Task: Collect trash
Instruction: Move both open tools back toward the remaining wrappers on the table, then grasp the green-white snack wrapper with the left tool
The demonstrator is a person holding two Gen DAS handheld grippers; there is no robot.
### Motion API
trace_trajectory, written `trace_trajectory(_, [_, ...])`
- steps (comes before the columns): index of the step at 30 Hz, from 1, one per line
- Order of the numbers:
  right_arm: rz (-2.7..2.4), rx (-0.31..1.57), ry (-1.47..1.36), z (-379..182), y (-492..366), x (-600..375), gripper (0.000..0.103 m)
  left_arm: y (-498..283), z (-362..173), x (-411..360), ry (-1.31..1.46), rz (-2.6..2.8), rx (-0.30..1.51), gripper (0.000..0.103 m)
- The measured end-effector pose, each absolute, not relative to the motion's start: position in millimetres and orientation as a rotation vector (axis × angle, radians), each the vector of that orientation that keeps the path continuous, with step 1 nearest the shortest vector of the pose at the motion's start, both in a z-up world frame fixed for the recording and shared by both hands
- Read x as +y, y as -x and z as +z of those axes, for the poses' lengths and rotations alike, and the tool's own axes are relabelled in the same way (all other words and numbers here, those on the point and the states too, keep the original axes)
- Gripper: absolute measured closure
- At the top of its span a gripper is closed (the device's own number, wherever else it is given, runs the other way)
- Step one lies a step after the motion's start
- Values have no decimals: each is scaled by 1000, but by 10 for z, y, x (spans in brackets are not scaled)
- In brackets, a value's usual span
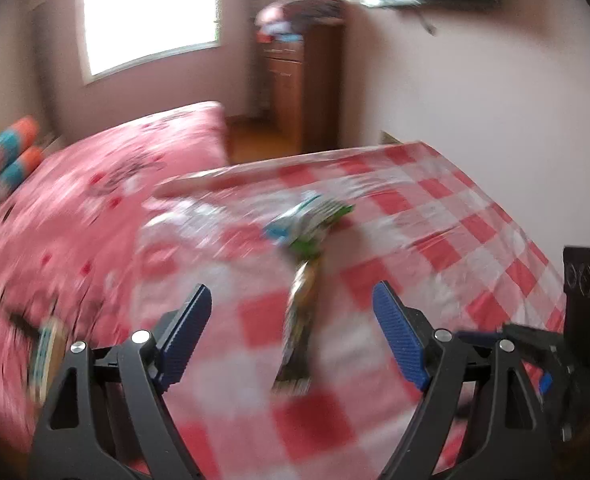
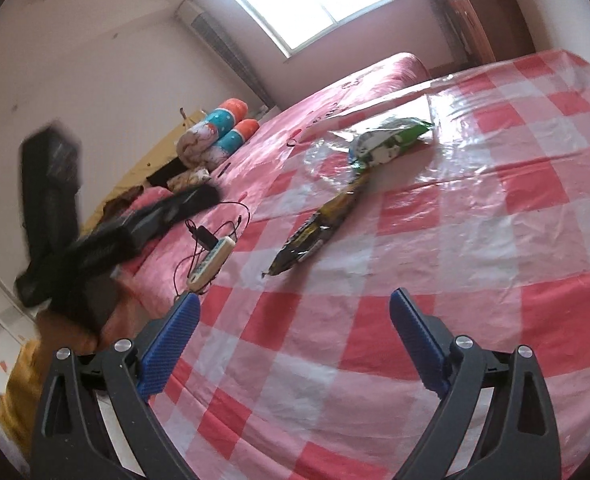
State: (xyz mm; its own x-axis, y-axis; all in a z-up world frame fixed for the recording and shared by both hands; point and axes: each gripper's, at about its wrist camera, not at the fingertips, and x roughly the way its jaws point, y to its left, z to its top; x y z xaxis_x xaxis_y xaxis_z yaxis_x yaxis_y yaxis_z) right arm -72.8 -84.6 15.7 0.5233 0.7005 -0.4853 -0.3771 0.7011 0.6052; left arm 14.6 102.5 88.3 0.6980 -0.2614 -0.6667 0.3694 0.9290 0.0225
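A flattened yellow-and-black snack wrapper (image 1: 299, 320) (image 2: 319, 228) lies on the red-and-white checked tablecloth (image 1: 455, 240) (image 2: 495, 216). Just beyond it lies a green, white and blue snack bag (image 1: 309, 220) (image 2: 387, 142), beside a clear plastic sheet (image 2: 327, 160). My left gripper (image 1: 291, 300) is open and empty, with the yellow wrapper between its blue fingertips in the blurred view. My right gripper (image 2: 295, 304) is open and empty, short of the wrapper's near end. The left gripper shows blurred at the left of the right wrist view (image 2: 95, 240).
A bed with a pink cover (image 1: 95, 184) (image 2: 335, 92) adjoins the table on the left. A remote control (image 2: 211, 264) and a black charger with cable (image 2: 207, 236) lie on it. Rolled bolsters (image 2: 223, 132) sit farther back. A wooden cabinet (image 1: 299, 80) stands by the far wall.
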Motion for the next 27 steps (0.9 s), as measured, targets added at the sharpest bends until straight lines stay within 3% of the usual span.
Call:
trace_trajectory(15, [743, 867, -599, -14, 476, -1077, 8, -1732, 240, 112, -460, -467, 940, 21])
trace_trajectory(17, [741, 870, -606, -18, 469, -1095, 8, -1828, 186, 114, -461, -460, 968, 32])
trace_trajectory(19, [742, 870, -611, -17, 462, -1115, 8, -1890, 142, 126, -436, -466, 989, 36])
trace_trajectory(23, [736, 866, -614, -10, 479, -1163, 8, -1914, 82, 116, -422, -447, 990, 60])
trace_trajectory(27, [732, 862, -624, -12, 483, -1224, 8, -1890, 154, 210, -364, -400, 978, 66])
